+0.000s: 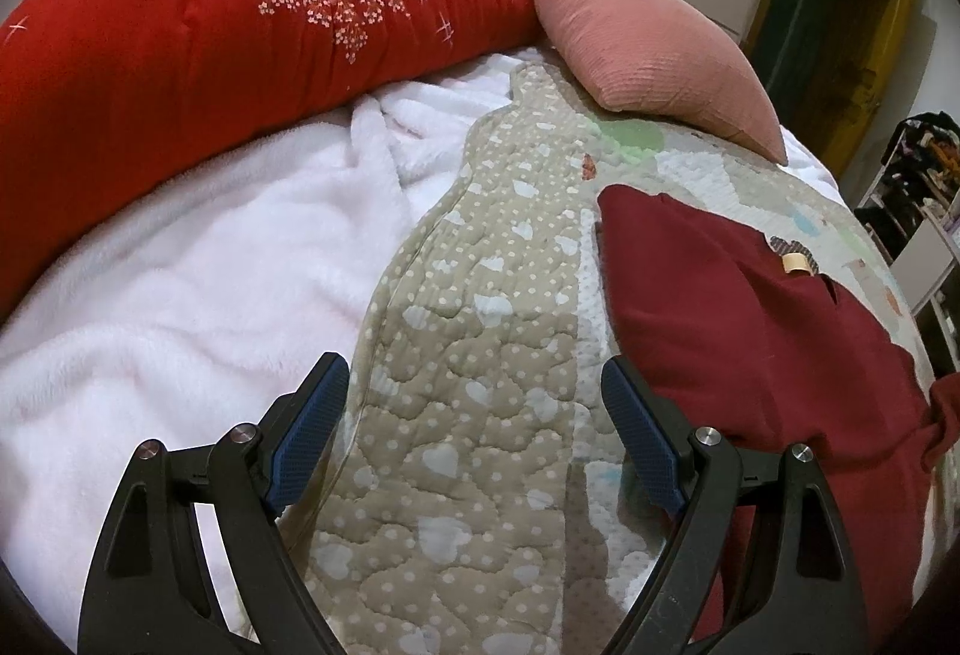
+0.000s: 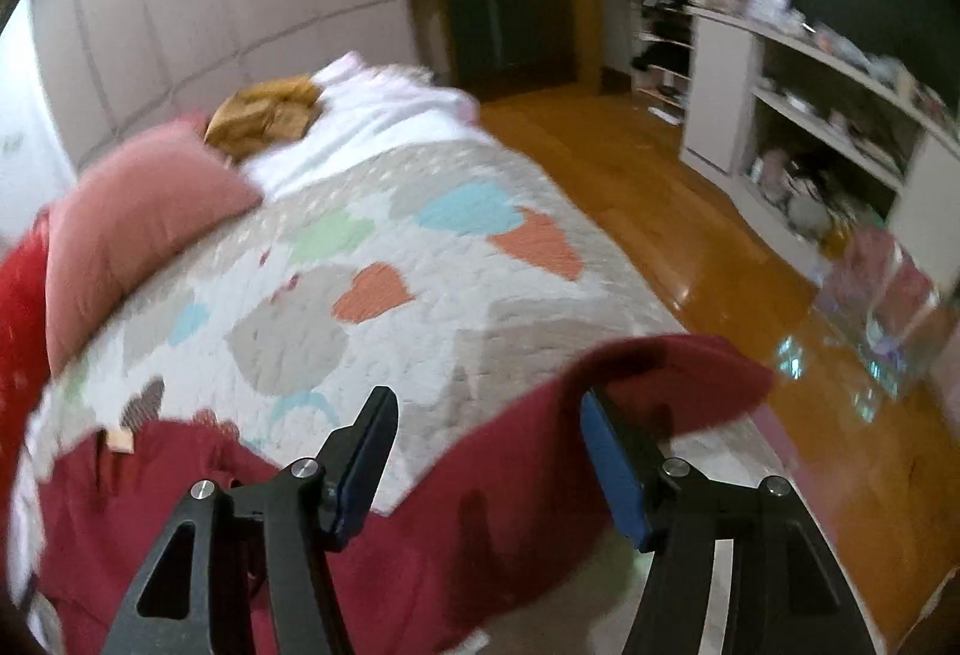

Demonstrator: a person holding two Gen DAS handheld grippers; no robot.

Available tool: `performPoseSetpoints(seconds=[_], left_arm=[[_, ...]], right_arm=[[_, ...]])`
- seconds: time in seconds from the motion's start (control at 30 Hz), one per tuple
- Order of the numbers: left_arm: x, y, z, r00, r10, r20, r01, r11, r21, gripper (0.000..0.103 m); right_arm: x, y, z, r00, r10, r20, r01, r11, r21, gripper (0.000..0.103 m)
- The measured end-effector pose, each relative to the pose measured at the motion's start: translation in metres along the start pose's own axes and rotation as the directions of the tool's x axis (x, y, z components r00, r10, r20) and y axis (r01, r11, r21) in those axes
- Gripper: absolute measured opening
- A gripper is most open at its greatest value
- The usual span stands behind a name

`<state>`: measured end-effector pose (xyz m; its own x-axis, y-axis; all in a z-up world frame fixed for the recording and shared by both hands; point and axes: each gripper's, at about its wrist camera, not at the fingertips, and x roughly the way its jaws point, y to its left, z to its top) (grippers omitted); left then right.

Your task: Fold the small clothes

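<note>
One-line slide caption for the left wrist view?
Open left claw hovers over the quilt, dark red garment lying to its right, nothing gripped.

Count of what lies on the bed

One dark red garment point(image 1: 738, 307), one small tan label point(image 1: 797, 263) at its neck, one pink cushion point(image 1: 648, 48), one red flowered duvet point(image 1: 198, 30), one white fleece blanket point(image 1: 180, 283), one quilted bedspread point(image 1: 480, 385) with patches, and one mustard-yellow cloth point(image 2: 264, 114) at the far end. Two grippers: the left gripper point(image 1: 474, 397) and the right gripper point(image 2: 489, 427), each with two blue-padded jaws standing apart.
</note>
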<state>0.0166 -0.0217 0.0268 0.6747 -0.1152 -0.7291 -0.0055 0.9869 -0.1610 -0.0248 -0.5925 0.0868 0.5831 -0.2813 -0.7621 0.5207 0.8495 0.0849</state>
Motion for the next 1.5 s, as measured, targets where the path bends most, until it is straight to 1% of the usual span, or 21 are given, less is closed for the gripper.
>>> performPoseSetpoints(seconds=[0.13, 0.23, 0.37, 0.47, 0.53, 0.6, 0.63, 0.73, 0.83, 0.87, 0.93, 1.03, 1.1, 1.13, 1.17, 1.2, 1.27, 1.3, 1.37, 1.43, 1.5], left_arm=[[0.002, 0.0, 0.0, 1.0, 0.004, -0.011, -0.004, 1.0, 0.0, 0.086], [0.003, 0.001, 0.0, 1.0, 0.0, -0.01, 0.0, 1.0, -0.005, 0.086], [0.002, 0.001, 0.0, 1.0, 0.003, -0.011, -0.003, 1.0, -0.002, 0.086], [0.003, 0.002, 0.0, 1.0, 0.0, -0.008, 0.0, 1.0, -0.007, 0.086], [0.004, 0.003, -0.001, 1.0, -0.002, -0.009, 0.001, 1.0, -0.014, 0.086], [0.004, 0.004, -0.002, 1.0, -0.001, -0.011, 0.001, 1.0, -0.019, 0.086], [0.004, 0.003, -0.002, 1.0, 0.0, -0.012, 0.0, 1.0, -0.021, 0.086], [0.004, 0.003, -0.003, 1.0, 0.002, -0.011, -0.002, 1.0, -0.021, 0.086], [0.005, 0.003, -0.003, 1.0, 0.006, -0.015, -0.006, 1.0, -0.018, 0.086], [0.005, 0.004, -0.003, 1.0, 0.007, -0.016, -0.007, 1.0, -0.017, 0.086], [0.006, 0.003, -0.003, 1.0, 0.007, -0.02, -0.007, 1.0, -0.018, 0.086], [0.007, 0.003, -0.003, 1.0, 0.005, -0.021, -0.005, 1.0, -0.023, 0.086], [0.008, 0.004, -0.003, 1.0, 0.003, -0.024, -0.004, 1.0, -0.028, 0.086], [0.009, 0.003, -0.003, 1.0, 0.004, -0.025, -0.005, 1.0, -0.029, 0.086], [0.009, 0.004, -0.003, 1.0, 0.006, -0.026, -0.006, 1.0, -0.029, 0.086], [0.009, 0.004, -0.003, 1.0, 0.008, -0.027, -0.009, 1.0, -0.029, 0.086], [0.009, 0.003, -0.003, 1.0, 0.011, -0.028, -0.012, 1.0, -0.028, 0.086], [0.009, 0.003, -0.003, 1.0, 0.011, -0.029, -0.012, 1.0, -0.028, 0.086], [0.009, 0.003, -0.002, 1.0, 0.008, -0.026, -0.009, 0.999, -0.031, 0.086], [0.007, 0.003, -0.003, 1.0, -0.002, -0.019, 0.002, 0.999, -0.037, 0.086], [0.004, 0.004, -0.001, 1.0, -0.01, -0.011, 0.01, 0.999, -0.039, 0.086]], right_arm=[[0.041, 0.039, -0.01, 0.987, -0.087, -0.133, 0.052, 0.968, -0.246, 0.061], [0.04, 0.027, -0.026, 0.971, -0.178, -0.162, 0.122, 0.944, -0.305, 0.061], [-0.002, -0.033, -0.068, 0.953, -0.255, -0.164, 0.21, 0.946, -0.247, 0.061], [-0.032, -0.079, -0.111, 0.935, -0.286, -0.212, 0.25, 0.951, -0.181, 0.061], [-0.048, -0.102, -0.131, 0.941, -0.252, -0.227, 0.233, 0.966, -0.108, 0.061], [-0.064, -0.126, -0.142, 0.956, -0.181, -0.23, 0.188, 0.982, 0.01, 0.061], [-0.075, -0.138, -0.142, 0.97, -0.133, -0.204, 0.153, 0.985, 0.085, 0.061], [-0.092, -0.146, -0.125, 0.994, -0.015, -0.109, 0.037, 0.978, 0.206, 0.061], [-0.087, -0.132, -0.092, 0.992, 0.113, -0.06, -0.092, 0.956, 0.279, 0.061], [-0.08, -0.125, -0.081, 0.99, 0.125, -0.059, -0.103, 0.952, 0.287, 0.061], [-0.064, -0.108, -0.059, 0.993, 0.099, -0.067, -0.076, 0.954, 0.291, 0.061], [-0.027, -0.105, -0.031, 0.995, -0.02, -0.098, 0.048, 0.955, 0.294, 0.061], [-0.003, -0.11, -0.021, 0.982, -0.11, -0.156, 0.152, 0.945, 0.289, 0.061], [0.013, -0.119, -0.016, 0.968, -0.144, -0.206, 0.201, 0.935, 0.292, 0.061], [0.028, -0.13, -0.015, 0.958, -0.141, -0.249, 0.218, 0.923, 0.316, 0.061], [0.033, -0.133, -0.015, 0.958, -0.125, -0.26, 0.213, 0.915, 0.344, 0.061], [0.043, -0.148, -0.018, 0.971, -0.056, -0.232, 0.153, 0.893, 0.423, 0.061], [0.045, -0.151, -0.018, 0.972, -0.05, -0.231, 0.147, 0.894, 0.424, 0.055], [0.04, -0.154, -0.02, 0.98, -0.035, -0.194, 0.114, 0.905, 0.409, 0.029], [0.03, -0.152, -0.02, 0.988, 0.011, -0.152, 0.05, 0.917, 0.395, 0.009], [0.007, -0.143, -0.016, 0.992, 0.085, -0.088, -0.045, 0.923, 0.383, 0.008]])
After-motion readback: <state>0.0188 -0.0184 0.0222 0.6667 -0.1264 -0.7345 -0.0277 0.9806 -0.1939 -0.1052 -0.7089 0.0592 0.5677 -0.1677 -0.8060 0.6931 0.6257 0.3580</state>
